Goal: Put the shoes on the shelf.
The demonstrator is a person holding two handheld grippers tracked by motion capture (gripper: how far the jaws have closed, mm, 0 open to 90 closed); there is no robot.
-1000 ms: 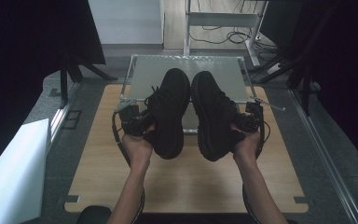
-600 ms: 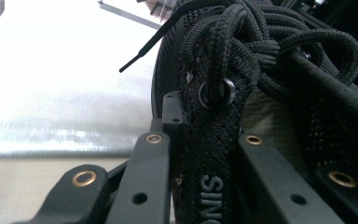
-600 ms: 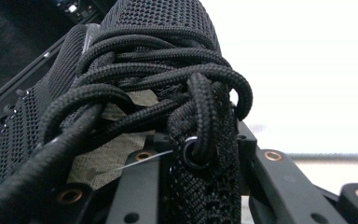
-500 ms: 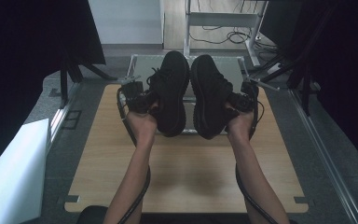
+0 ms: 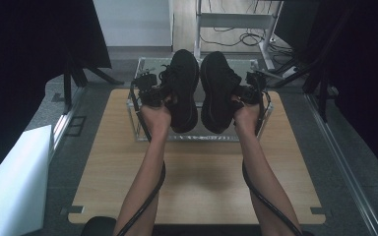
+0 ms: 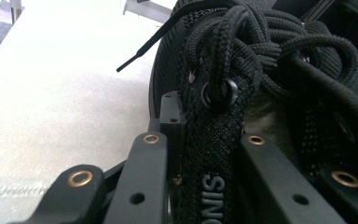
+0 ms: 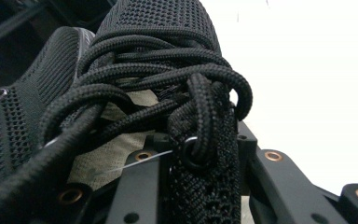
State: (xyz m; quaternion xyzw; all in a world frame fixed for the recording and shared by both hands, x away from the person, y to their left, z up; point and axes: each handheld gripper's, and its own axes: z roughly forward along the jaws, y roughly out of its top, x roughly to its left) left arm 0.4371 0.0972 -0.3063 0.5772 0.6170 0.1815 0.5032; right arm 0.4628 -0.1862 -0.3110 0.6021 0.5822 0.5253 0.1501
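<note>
Clearly, both shoes were off the table (image 5: 197, 172), held up over a clear, metal-framed rack (image 5: 177, 136) at the far end of the wooden top. In the high view the left claw (image 5: 153, 92) held the left black shoe (image 5: 183, 88) and the right claw (image 5: 246, 93) held the right black shoe (image 5: 217, 91), the two shoes side by side with their toes pointing away from the person and only a narrow gap between them. Each forearm reached up from the bottom edge, a black cable trailing along it.

In the left gripper view the left claw (image 6: 200, 158) was clamped on the eyelet edge of the left black shoe (image 6: 223, 116): one jaw pressed on the outside of the mesh collar, the other sat inside the opening, just below a metal eyelet (image 6: 219, 92) with the thick laces (image 6: 270, 42) bunched above it. A loose lace end (image 6: 140, 51) stuck out toward the pale surface beyond.

In the right gripper view the right claw (image 7: 203, 182) gripped the right black shoe (image 7: 158, 56) the same way, jaws shut on the knit edge strip either side of an eyelet (image 7: 193, 151), the knotted laces (image 7: 168, 88) looped over the tongue above.
</note>
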